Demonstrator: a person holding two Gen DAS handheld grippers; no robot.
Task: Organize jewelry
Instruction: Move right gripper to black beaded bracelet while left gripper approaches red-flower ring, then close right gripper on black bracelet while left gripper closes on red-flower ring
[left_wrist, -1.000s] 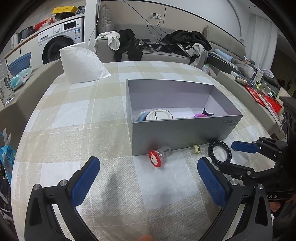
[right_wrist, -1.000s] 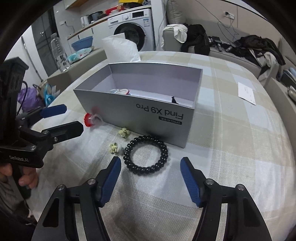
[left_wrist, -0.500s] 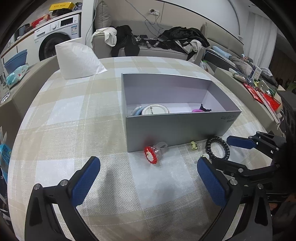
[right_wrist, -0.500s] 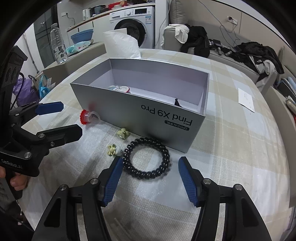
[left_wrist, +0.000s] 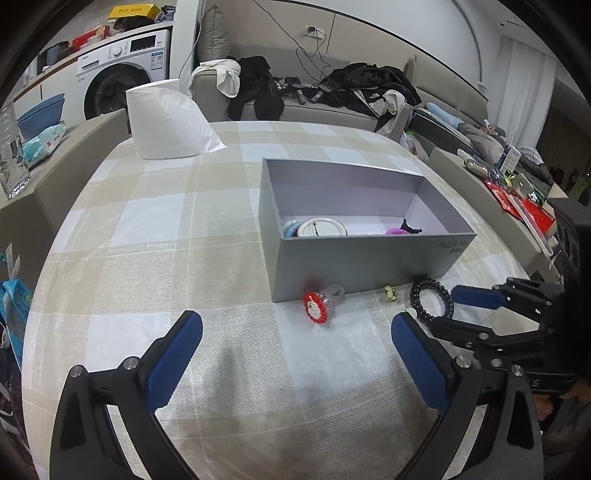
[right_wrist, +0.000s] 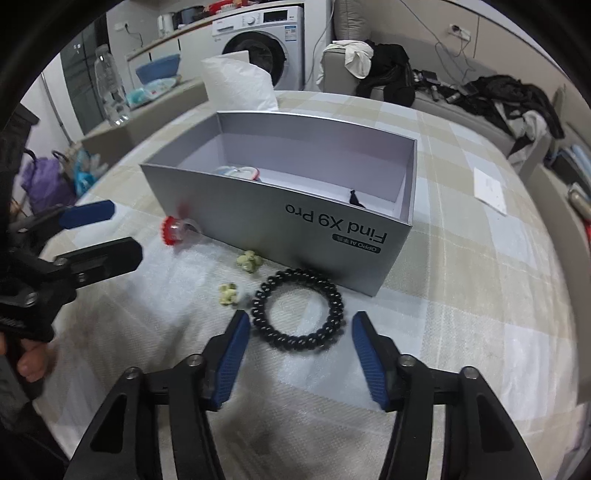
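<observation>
The black beaded bracelet (right_wrist: 298, 309), a closed ring of glossy beads, lies flat on the checked beige and white tablecloth (right_wrist: 480, 295), just in front of the near right corner of the open grey cardboard box (right_wrist: 280, 221). Being round, it has no clear long axis and points no way in particular. The box lies with its long side across the right wrist view, its printed lettering upside down there.

The right gripper (right_wrist: 301, 360) straddles the bracelet's near half, its blue-padded jaws closing but not yet pressing the beads; a gap shows on each side. A second ago those jaws stood wider and the ring lay further ahead of the tips. The left gripper (left_wrist: 295, 362) hovers spread wide and empty over bare cloth, much as before.

Two small pale green flower-shaped studs (right_wrist: 238, 277) lie left of the bracelet, and a red beaded ring with a clear band (left_wrist: 320, 303) rests against the box front.
</observation>
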